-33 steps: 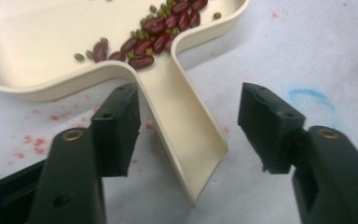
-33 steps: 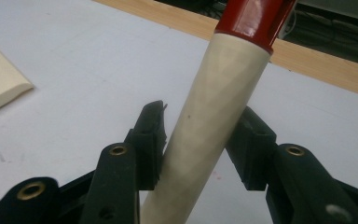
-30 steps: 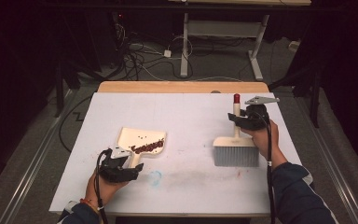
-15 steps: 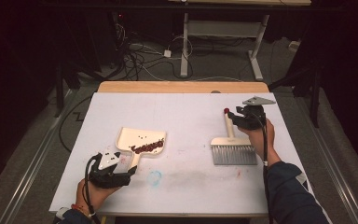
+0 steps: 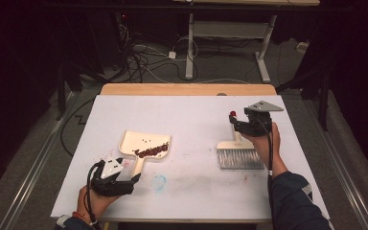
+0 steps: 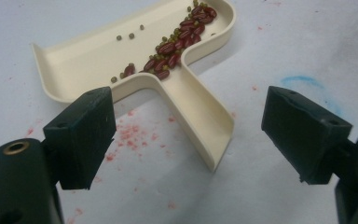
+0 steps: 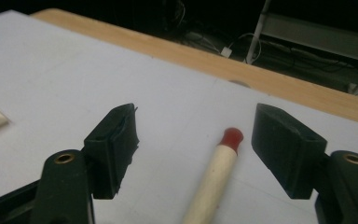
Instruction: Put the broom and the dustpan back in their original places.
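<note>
Cream dustpan (image 5: 146,145) lies on the desk (image 5: 191,115) at left, red beans heaped inside; left tool (image 5: 133,175) has just been opening, handle between its jaws, untouched. Brush (image 5: 238,154) bristles look blurred; right tool (image 5: 234,120), also just opening, straddles the red-tipped handle, released.

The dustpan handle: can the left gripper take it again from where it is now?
Probably yes. The left gripper has just been opening; its jaws stand wide, with the dustpan handle lying on the table between them, untouched. Nothing blocks the way.
</note>
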Demonstrator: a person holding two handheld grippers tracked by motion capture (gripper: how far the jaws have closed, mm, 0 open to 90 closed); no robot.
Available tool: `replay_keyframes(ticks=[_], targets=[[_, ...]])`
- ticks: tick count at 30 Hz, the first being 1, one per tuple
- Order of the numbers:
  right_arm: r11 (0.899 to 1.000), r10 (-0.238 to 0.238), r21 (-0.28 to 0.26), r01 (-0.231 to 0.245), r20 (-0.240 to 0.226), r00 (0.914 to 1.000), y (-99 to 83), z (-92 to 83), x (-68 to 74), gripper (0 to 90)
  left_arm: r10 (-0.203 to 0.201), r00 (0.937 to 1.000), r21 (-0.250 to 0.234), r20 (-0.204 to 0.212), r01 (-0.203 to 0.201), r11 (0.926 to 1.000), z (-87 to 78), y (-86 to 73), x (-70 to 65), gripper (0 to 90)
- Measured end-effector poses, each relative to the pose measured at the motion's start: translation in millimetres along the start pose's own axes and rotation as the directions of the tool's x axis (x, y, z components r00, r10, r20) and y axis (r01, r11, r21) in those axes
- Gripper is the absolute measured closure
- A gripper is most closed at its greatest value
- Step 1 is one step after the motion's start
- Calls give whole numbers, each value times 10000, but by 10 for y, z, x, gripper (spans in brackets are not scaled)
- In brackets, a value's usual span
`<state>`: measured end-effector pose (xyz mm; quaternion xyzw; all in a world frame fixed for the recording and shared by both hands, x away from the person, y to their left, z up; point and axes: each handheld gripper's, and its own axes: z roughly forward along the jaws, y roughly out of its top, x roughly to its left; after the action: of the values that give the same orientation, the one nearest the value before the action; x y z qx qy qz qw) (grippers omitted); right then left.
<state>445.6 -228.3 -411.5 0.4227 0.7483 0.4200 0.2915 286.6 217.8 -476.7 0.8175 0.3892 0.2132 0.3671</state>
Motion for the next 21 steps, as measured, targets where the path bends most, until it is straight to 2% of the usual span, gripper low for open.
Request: replay_keyframes(ticks=[3, 8, 12, 15, 21], targets=[[9987, 357, -368, -361, -126, 9993, 3, -40, 5, 280, 103, 9999, 13, -72, -103, 9999, 1, 4, -10, 169], [9986, 189, -499, -190, -21, 9998, 18, -67, 49, 206, 165, 9998, 3, -110, -165, 9999, 12, 4, -17, 168], [9980, 16, -626, -20, -74, 10000, 28, -95, 87, 183, 260, 9997, 41, -24, -260, 9997, 26, 8, -45, 168], [9974, -105, -708, 97, -116, 9999, 35, -119, 112, 177, 422, 9991, 61, 24, -422, 9991, 33, 16, -74, 168], [9949, -203, -989, 172, -307, 9993, 57, -193, 139, 178, 474, 9989, 20, 3, -474, 9989, 31, 17, -81, 168]])
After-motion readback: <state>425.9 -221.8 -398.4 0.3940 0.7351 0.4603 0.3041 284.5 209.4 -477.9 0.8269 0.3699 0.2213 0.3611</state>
